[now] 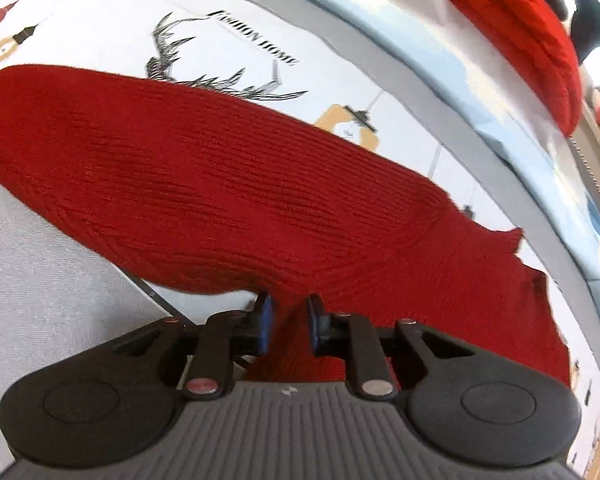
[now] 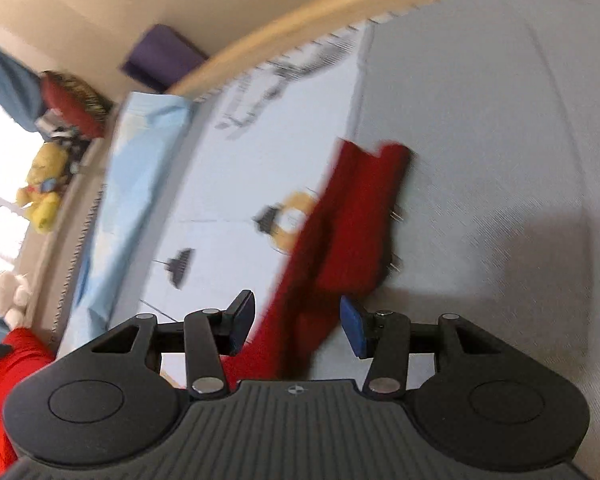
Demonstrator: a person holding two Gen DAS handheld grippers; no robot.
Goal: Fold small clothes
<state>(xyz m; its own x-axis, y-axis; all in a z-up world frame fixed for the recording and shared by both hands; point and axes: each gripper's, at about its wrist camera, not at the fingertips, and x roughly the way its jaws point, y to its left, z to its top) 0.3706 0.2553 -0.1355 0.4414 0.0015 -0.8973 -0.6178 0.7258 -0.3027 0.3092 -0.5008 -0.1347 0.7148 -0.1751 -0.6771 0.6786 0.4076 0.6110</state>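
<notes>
Black capital letters reading "FASHION HOME" are printed on the white patterned sheet (image 1: pixel 260 40), arching beside a drawn antler design (image 1: pixel 172 52), toward eleven o'clock in the left wrist view. The first letter is partly unclear. In the right wrist view, the sheet's printing is too blurred to read.

Red knit sweater (image 2: pixel 340 240) motion-blurred in right view, cut off left (image 1: pixel 220 184)

yellow plush toy (image 2: pixel 42 188) nr window, white plush (image 2: pixel 10 294) below, purple box (image 2: pixel 162 58).
</notes>
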